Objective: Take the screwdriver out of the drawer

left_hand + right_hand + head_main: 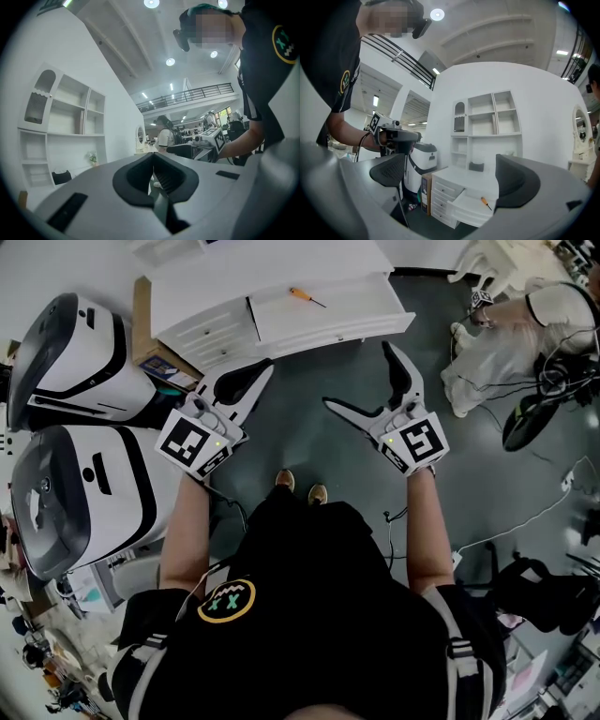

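Step in hand, as judged from the layout: the approach, with no contact yet made on the target. The drawer of the white cabinet stands pulled out at 12 o'clock from the person's feet in the head view. The screwdriver, orange-handled, lies flat on the drawer's floor toward its rear left, tip pointing to about 4 o'clock, apart from both tools. The right gripper is held at 1 o'clock, short of the drawer front, jaws spread wide and empty. Its own view looks between the pads at the drawer, with the screwdriver at about 5 o'clock of centre. The left gripper is held at 11 o'clock near the cabinet's corner. Its view shows the jaws pressed together on nothing, and the drawer does not appear there. White machines stand at 9 o'clock, apart from the work. Next move, as assessed: carry the right gripper forward and down over the drawer, set the jaws across the handle, and close only once the handle sits between the pads. The thin shaft looks a poor hold, so the handle is preferred.
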`<move>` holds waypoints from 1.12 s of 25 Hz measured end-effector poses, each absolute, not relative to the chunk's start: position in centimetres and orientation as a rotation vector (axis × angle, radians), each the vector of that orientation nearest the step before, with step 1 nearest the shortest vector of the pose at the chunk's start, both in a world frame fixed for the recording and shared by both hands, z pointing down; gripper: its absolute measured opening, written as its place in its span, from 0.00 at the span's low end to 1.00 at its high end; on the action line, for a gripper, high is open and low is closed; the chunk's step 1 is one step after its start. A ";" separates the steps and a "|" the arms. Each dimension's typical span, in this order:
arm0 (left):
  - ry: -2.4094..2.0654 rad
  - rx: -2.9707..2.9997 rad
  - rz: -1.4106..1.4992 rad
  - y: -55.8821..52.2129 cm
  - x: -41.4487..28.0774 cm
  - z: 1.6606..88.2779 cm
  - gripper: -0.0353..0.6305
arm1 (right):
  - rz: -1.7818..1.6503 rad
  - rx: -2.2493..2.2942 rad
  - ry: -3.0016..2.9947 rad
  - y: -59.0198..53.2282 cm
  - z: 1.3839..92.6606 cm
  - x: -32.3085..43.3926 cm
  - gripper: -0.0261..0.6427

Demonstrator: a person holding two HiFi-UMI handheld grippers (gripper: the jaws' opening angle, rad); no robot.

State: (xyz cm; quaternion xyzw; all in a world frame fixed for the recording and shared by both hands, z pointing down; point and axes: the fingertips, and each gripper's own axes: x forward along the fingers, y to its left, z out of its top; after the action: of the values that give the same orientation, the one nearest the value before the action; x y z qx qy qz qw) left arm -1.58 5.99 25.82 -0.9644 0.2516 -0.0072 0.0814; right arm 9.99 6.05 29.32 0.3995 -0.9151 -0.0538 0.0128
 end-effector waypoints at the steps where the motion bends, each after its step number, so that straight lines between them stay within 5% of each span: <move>1: 0.750 -2.882 -0.025 6.0 -1.4 25.8 0.08 | -0.166 1.247 -2.853 5.9 29.3 10.2 0.91; 28: 0.705 -2.884 -0.011 -11.5 -2.5 28.4 0.08 | -0.154 1.226 -2.800 -11.7 32.3 8.7 0.91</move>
State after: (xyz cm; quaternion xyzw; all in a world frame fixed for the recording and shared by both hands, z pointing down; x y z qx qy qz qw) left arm -2.50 -11.55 28.37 -0.9678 0.2366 -0.0036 0.0864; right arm 8.69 -11.67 32.29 0.4002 -0.9141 -0.0504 0.0405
